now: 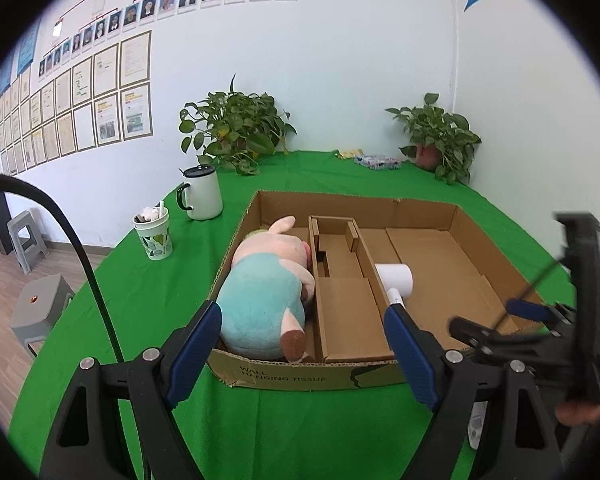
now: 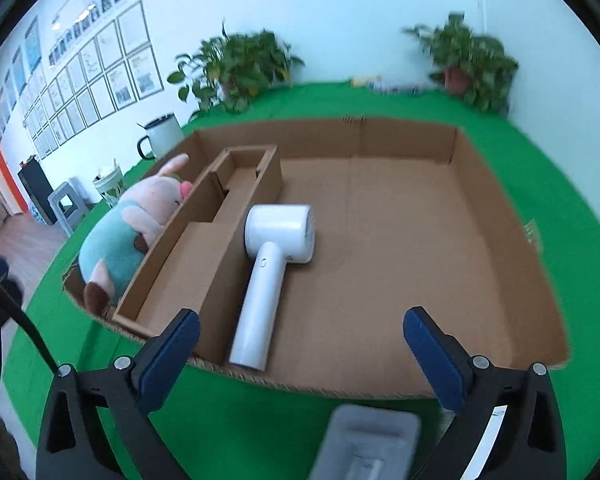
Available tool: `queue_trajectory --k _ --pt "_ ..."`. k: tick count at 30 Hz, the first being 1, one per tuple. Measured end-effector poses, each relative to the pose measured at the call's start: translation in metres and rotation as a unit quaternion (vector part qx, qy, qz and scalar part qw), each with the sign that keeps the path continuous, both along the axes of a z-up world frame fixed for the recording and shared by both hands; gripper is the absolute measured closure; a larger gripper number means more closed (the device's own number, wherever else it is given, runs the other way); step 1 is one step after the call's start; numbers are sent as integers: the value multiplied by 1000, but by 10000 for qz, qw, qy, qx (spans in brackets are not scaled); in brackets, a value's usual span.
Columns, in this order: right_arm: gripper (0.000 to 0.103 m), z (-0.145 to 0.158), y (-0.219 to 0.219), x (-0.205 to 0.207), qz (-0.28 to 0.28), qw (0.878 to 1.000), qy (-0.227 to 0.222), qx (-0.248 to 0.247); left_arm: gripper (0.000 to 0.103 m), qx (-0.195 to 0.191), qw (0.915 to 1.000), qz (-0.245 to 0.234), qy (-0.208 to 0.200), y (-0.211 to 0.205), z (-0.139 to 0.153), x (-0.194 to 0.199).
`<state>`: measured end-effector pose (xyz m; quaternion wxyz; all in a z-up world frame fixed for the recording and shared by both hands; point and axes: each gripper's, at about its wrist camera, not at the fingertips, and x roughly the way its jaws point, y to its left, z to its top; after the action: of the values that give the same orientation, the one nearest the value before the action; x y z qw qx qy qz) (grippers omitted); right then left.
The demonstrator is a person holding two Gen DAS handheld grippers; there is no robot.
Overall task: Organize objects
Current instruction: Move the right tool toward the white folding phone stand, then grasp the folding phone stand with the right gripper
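- Green cloth (image 2: 520, 184) covers the tabletop under a white wall hung with framed papers, and two potted plants stand far ahead of both tools.
- Ahead of and below the right gripper (image 2: 300, 330) sits the cardboard box (image 2: 512, 280); the white hair dryer (image 2: 274, 264) lies on its floor, handle pointing back toward the left blue pad, against the cardboard divider (image 2: 220, 276).
- Left of that divider, the plush pig (image 1: 266, 304) fills the narrow compartment, just beyond the left gripper (image 1: 302, 344).
- Right gripper: jaws spread wide, nothing between them, tilted steeply down at the box.
- Left gripper: jaws also wide apart and empty, hovering at the near box wall, angled gently downward.
- Beneath the right gripper, on the cloth outside the box, lies a blurred grey object (image 2: 366, 440); what it is cannot be told.
- Risk: reaching for that grey item may call for a sharp dip, and the blur suggests quick motion, so the pads could clip the near box rim and shove the box.
- Risk: a nudged box could roll the dryer off the divider.
- Risk: both tools hang close at the box front, so they could collide.
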<state>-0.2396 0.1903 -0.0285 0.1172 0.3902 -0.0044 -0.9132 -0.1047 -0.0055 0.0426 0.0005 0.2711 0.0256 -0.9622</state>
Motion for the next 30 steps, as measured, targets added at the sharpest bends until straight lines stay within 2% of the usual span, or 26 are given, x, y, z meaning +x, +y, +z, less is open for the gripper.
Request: queue_trajectory --k 6,10,14,19,25,30 --pt "0 0 38 48 -124 9995 9 -286 20 51 9997 -220 -16 8 -2 0" --pt "1 -17 43 87 365 9976 -135 -572 20 82 9978 -597 -277 18 -16 -2" --pt "1 -44 24 98 551 9974 -390 -262 20 250 9930 -941 -670 26 -30 -5" --pt "11 -70 30 83 -67 9970 -758 135 20 396 9882 -1150 -934 26 -40 -4" --pt "32 -78 17 88 -52 9943 -519 929 20 665 9845 -1142 -1150 21 -51 -6" --pt "35 -77 20 101 212 9947 -369 937 20 724 9808 -1263 -1298 23 -59 -5"
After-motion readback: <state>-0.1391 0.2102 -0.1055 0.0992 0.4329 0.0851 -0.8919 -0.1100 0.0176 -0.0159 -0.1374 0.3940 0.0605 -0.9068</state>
